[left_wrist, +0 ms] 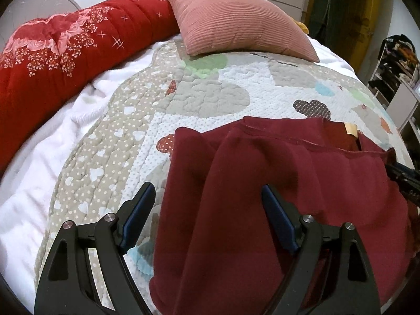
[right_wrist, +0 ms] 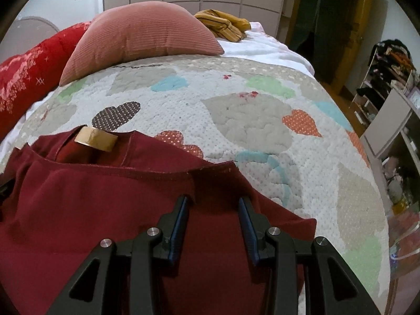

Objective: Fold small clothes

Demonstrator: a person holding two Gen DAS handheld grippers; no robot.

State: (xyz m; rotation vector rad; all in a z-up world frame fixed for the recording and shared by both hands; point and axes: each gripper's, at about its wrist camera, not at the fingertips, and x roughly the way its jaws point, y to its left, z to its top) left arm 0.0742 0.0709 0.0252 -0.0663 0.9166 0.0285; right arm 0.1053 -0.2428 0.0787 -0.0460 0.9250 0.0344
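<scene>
Across the lower half of both wrist views lies a dark red garment (left_wrist: 302,183), spread on a patchwork heart quilt (left_wrist: 204,89) covering the bed. Its neckline, with a tan label (right_wrist: 95,139), sits at upper left of the right wrist view. Left gripper (left_wrist: 207,204): jaws wide apart, one blue pad over the quilt, the other over the garment's left portion, nothing clamped. Right gripper (right_wrist: 214,210): jaws partly apart above the garment's folded edge, cloth visible between them, pads not pressing on it. A pink ribbed pillow (left_wrist: 236,23) rests at upper centre, a red floral comforter (left_wrist: 57,50) at upper left.
</scene>
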